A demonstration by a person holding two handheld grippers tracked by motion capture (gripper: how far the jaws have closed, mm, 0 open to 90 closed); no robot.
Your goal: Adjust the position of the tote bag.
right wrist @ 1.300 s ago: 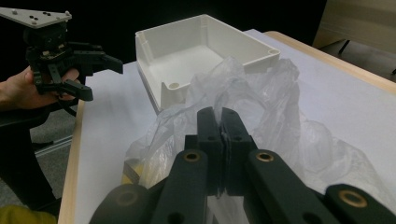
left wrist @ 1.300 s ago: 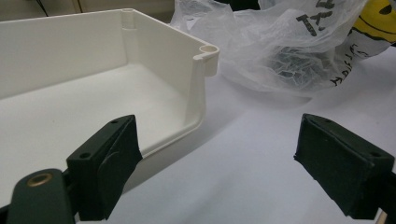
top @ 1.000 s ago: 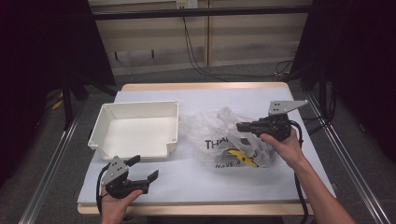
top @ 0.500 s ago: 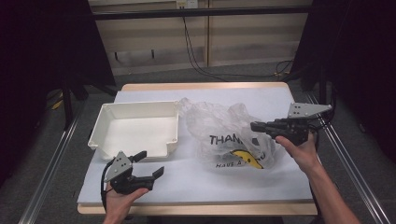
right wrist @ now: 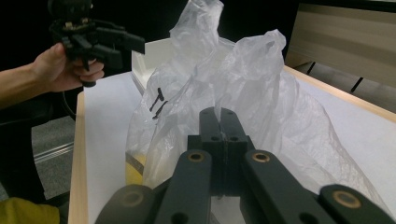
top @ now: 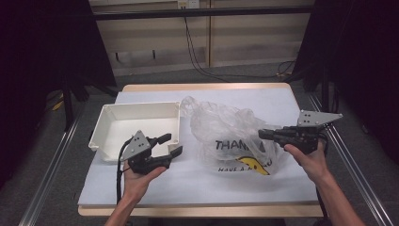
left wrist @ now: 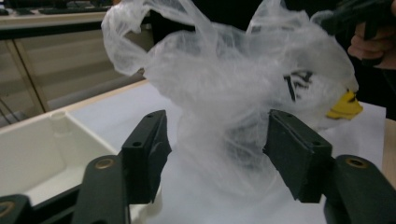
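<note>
A crumpled clear plastic bag (top: pixel 226 127) with black lettering and a yellow mark lies on the white table cover. My right gripper (top: pixel 261 134) is shut on a fold of its film at the bag's right side; in the right gripper view the closed jaws (right wrist: pixel 219 116) pinch the thin plastic (right wrist: pixel 243 79). My left gripper (top: pixel 171 144) is held above the table just left of the bag. Its jaws have just been closing and still stand apart, with nothing pressed between them. In the left gripper view the bag (left wrist: pixel 224 93) rises just beyond the gripper (left wrist: pixel 215 140).
A white rectangular tray (top: pixel 107 123) stands on the table's left half, right behind my left gripper. The wooden table edge (top: pixel 202 87) runs along the back. Metal rails flank both sides of the table, and cables hang down the back wall.
My left gripper rose and moved right toward the bag, with its jaws narrower than before. My right gripper shifted right, drawing the bag's edge along with it.
</note>
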